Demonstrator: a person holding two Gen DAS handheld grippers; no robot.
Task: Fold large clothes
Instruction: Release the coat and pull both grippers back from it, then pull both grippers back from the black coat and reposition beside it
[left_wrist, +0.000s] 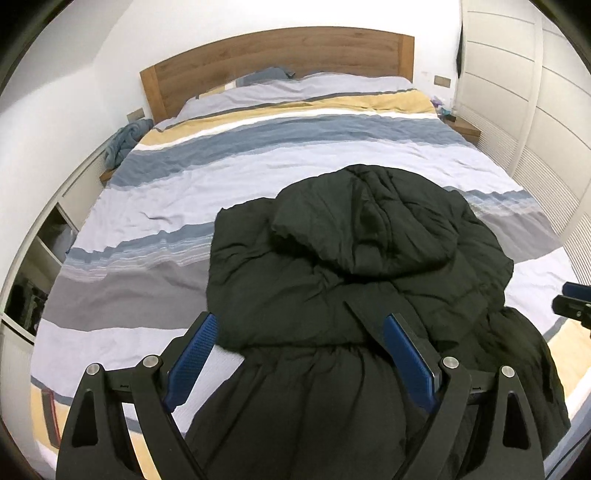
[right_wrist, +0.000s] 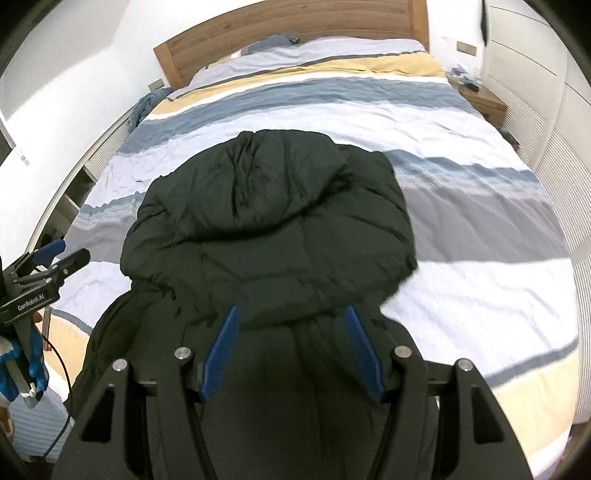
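Observation:
A black padded jacket (left_wrist: 351, 258) with a hood lies on the striped duvet (left_wrist: 155, 192), hood toward the headboard. Its lower part runs down over the bed's near edge, under both cameras. My left gripper (left_wrist: 303, 321) hovers above the jacket's left half with its blue pads wide apart and nothing between them. The right wrist view shows the same jacket (right_wrist: 266, 221); my right gripper (right_wrist: 291, 312) is above its middle, jaws apart, gripping nothing. The left gripper (right_wrist: 62, 258) also shows at that view's left edge, and the right gripper (left_wrist: 572, 302) at the left wrist view's right edge.
A wooden headboard (left_wrist: 277, 55) stands at the far end of the bed. White wardrobe doors (left_wrist: 517, 92) run along the right, and open shelves (left_wrist: 48, 251) along the left. A blue cloth (left_wrist: 122, 144) lies on the left bedside table. A hand in a blue glove (right_wrist: 22, 369) holds the left gripper.

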